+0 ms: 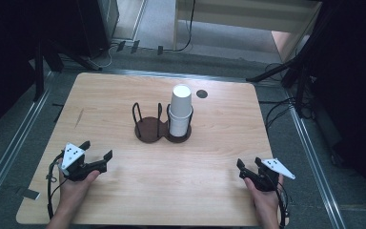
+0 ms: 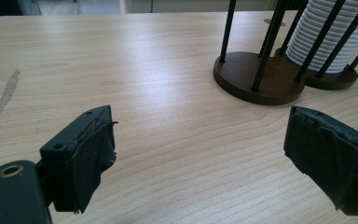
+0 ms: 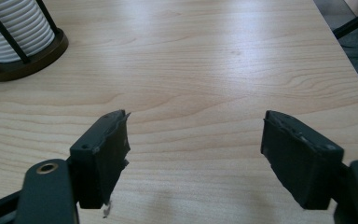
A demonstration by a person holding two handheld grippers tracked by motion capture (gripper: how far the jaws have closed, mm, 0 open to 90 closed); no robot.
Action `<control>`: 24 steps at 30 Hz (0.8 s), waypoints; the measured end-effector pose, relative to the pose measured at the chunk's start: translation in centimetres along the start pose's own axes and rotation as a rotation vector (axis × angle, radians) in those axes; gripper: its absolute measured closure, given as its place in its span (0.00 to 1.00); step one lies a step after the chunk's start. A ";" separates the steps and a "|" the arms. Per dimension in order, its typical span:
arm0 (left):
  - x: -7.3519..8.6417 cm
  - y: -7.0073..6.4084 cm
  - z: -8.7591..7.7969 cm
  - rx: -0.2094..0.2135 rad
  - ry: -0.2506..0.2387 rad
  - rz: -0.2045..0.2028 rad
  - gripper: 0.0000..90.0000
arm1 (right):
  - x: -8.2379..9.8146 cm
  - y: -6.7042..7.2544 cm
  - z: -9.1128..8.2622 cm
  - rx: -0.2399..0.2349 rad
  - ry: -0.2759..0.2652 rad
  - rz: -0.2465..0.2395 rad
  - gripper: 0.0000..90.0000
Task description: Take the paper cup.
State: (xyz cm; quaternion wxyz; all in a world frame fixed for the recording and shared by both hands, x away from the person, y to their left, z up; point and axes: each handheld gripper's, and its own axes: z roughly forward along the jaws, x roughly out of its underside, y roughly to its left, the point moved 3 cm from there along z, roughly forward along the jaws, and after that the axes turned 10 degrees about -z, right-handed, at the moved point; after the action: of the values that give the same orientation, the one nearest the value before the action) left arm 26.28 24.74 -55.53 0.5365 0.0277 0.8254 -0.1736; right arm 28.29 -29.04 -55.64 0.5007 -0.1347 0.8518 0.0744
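Two tongs, left tongs (image 1: 96, 153) and right tongs (image 1: 249, 164), rest spread and empty on the table (image 1: 124, 95), well apart from the cup stack (image 1: 180, 109) standing in its holder (image 1: 148, 130).

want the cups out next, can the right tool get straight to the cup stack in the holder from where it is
Probably yes. The right tool is open and empty, and only bare table lies between it and the cup stack. The holder's upright rods surround the stack, so coming from above looks easier.

Both tongs were black; the left tongs (image 1: 96, 154) and right tongs (image 1: 249, 164) each carried a grey three-cornered plate. Their pads (image 2: 91, 158) wore ragged dark tape. A brass-ringed hole marked each arm, and black cables trailed off.
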 end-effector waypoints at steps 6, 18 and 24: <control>0.0 0.0 0.0 0.011 0.006 -0.005 0.10 | -0.6 0.6 0.3 -0.024 0.015 0.011 0.23; 0.0 0.1 -0.1 0.016 0.007 -0.012 0.10 | -5.6 6.3 2.9 -0.066 -0.003 -0.084 0.19; 0.0 0.2 -0.2 0.022 0.006 -0.015 0.10 | -9.4 9.7 3.8 -0.108 -0.048 -0.133 0.16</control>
State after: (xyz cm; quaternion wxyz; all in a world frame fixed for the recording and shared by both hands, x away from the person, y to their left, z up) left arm 26.14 24.98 -55.54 0.5324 0.0277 0.8252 -0.1865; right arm 32.86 -17.38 -49.34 0.5170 -0.2160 0.8234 0.0903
